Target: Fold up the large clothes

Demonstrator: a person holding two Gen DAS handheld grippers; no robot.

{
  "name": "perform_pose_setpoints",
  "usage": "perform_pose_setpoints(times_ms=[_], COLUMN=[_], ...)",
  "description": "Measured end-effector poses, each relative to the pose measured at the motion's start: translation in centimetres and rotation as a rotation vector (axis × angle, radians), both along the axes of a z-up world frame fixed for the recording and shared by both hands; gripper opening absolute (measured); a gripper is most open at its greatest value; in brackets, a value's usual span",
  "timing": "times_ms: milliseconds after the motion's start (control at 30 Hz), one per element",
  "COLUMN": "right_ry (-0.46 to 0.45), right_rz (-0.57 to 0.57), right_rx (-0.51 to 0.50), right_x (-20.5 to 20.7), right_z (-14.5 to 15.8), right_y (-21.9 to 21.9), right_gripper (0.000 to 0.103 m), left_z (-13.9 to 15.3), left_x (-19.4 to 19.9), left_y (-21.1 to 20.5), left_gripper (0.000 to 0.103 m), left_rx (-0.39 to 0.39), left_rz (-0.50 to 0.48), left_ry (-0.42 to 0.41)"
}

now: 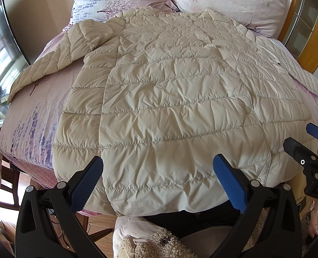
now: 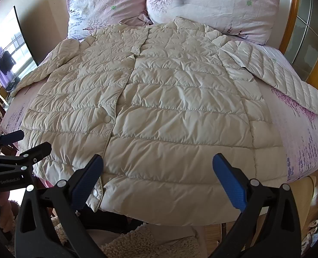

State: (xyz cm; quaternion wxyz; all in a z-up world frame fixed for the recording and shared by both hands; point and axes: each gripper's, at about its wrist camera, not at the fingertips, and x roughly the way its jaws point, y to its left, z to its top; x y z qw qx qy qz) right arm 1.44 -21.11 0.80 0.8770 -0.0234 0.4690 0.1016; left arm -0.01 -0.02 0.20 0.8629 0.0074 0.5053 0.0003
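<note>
Cream quilted jacket (image 1: 169, 107) lies flat beyond both gaping tools (image 1: 157, 180) (image 2: 157, 180).

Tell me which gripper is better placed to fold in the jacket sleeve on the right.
Right. The right gripper, open, hovers over the jacket hem nearer that sleeve; the left gripper hangs farther left.

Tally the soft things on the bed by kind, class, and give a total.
Jacket: 1
Pillows: 2
Total: 3
</note>
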Motion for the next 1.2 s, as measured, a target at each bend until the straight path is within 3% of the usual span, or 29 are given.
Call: perform_pose_setpoints(times_ms=[1200], right_ry=[0.012], right_rz=[-0.008], right_rx=[0.026], right_x=[0.37], right_z=[-0.43], right_y=[0.14], right_gripper=[0.101], left_z=[-0.33], left_x=[-0.12], left_y=[0.31], left_gripper=[0.102], left_rx=[-0.002], left_rz=[0.0], left_ry=[0.0])
